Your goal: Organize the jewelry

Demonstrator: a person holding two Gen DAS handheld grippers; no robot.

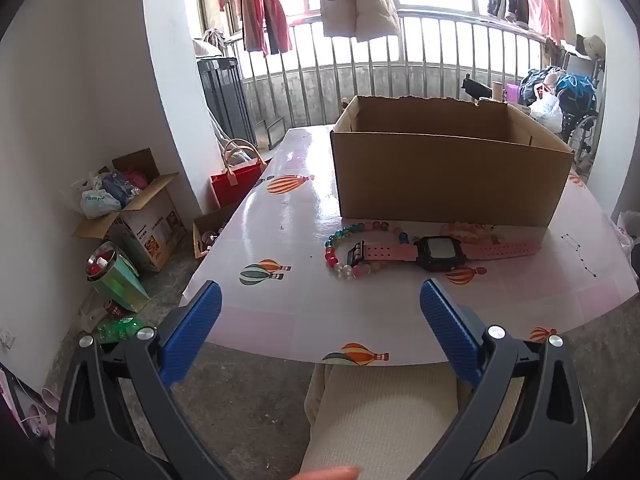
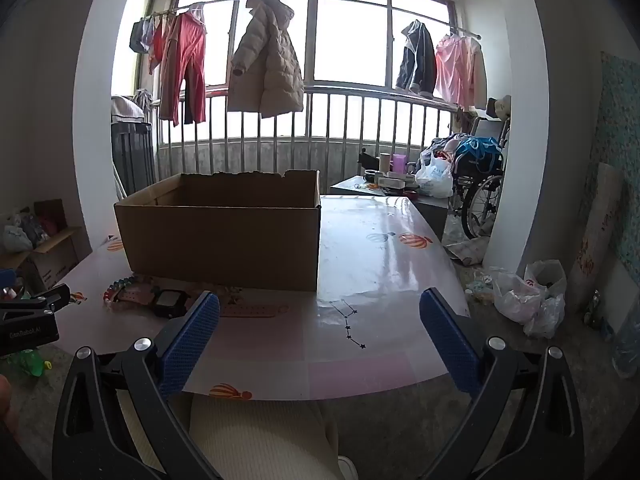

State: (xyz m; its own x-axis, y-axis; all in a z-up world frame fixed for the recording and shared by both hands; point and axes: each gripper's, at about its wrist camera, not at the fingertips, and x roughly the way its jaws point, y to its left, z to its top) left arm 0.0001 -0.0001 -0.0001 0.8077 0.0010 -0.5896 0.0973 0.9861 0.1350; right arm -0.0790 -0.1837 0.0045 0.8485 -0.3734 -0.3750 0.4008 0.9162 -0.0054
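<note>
Daylight pours through a wide barred window (image 2: 320, 32) hung with drying clothes (image 2: 266, 62), over white walls (image 1: 80, 100), a grey concrete floor (image 1: 248, 392), a wheelchair (image 2: 482, 196) and a desk (image 2: 380, 264) in balloon-printed pink covering.

place: home balcony room | signs: hung laundry (image 2: 264, 60); wheelchair (image 2: 482, 184); table (image 2: 380, 272)

Pink, brown and blue things

The table (image 1: 280, 320) is pale pink with orange and teal striped balloons. The box (image 1: 448, 184) is plain brown. The watch (image 1: 438, 253) has a black face and a pink strap. The beads (image 1: 340, 240) are red, blue, green and pink. The gripper pads (image 1: 192, 332) are blue.
</note>
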